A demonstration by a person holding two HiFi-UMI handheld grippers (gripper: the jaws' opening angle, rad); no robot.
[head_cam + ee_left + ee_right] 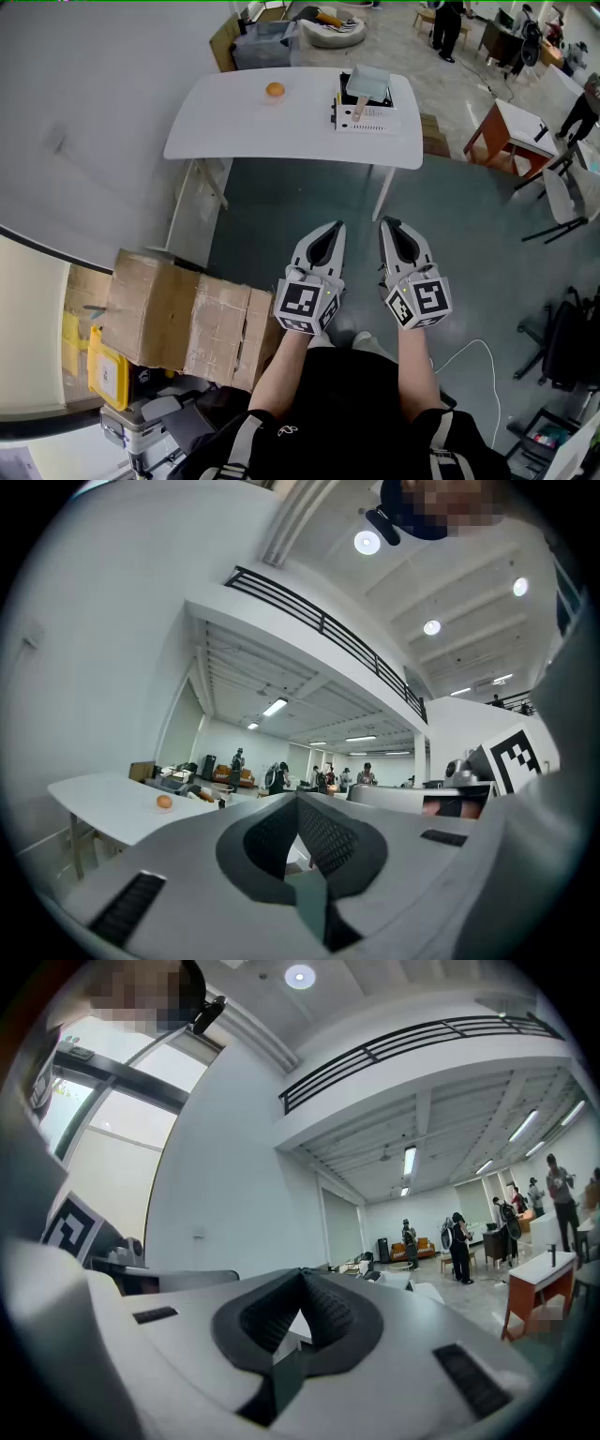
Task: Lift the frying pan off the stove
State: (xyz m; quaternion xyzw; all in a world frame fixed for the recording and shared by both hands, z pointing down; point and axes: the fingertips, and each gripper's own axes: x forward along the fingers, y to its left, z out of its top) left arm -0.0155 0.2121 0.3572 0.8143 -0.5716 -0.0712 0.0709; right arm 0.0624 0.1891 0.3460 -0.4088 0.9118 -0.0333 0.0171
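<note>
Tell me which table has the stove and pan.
The wide white table straight ahead: stove and pan sit at its right end, an orange further left. The smaller brown-legged table at right has neither.

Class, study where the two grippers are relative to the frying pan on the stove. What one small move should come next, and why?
Probably step forward toward the table, carrying both grippers closer. The frying pan sits on the stove at the table's right end, while the left gripper and right gripper are shut, empty, and well short of the table's near edge.
</note>
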